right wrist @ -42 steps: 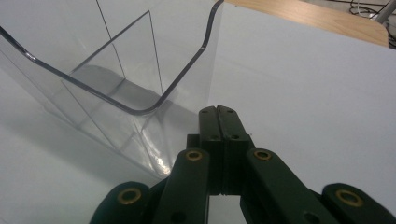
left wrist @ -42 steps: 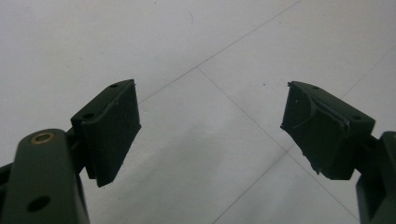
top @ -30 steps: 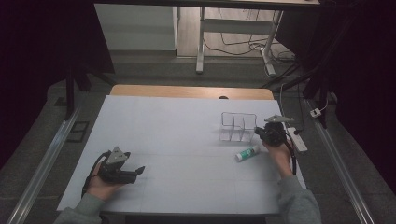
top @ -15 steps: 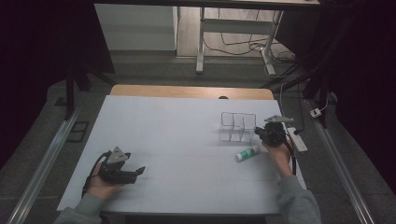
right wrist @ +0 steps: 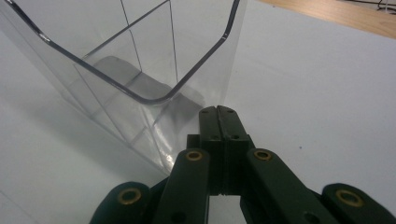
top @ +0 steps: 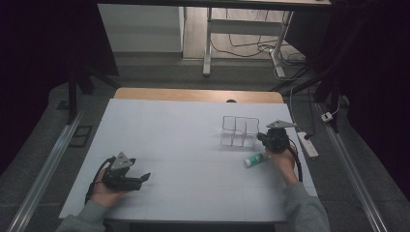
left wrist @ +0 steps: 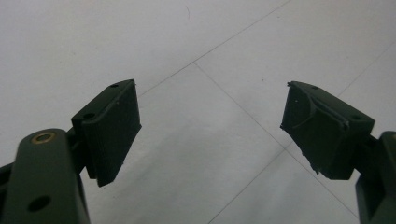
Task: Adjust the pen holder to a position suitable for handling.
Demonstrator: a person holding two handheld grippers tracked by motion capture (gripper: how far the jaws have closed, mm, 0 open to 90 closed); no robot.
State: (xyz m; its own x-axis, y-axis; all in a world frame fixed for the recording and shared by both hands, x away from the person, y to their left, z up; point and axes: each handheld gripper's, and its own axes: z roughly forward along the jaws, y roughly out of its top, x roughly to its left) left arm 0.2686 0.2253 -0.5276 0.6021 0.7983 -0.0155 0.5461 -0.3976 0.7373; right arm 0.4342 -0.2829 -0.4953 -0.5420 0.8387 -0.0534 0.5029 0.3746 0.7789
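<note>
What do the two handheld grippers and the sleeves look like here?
Both grippers are black. The left gripper and the right gripper each carry a grey three-cornered plate on top and trail a black cable. Close up, the jaw pads are dark blocks with small holes, on links with brass-coloured pivot pins. The person wears grey sleeves.

Clear plastic, matt black claws

The organizer (right wrist: 140, 70) is glossy see-through plastic; the right claw (right wrist: 219, 114) matt black with brass-coloured rivets; the counter (top: 183, 145) smooth matt white.
</note>
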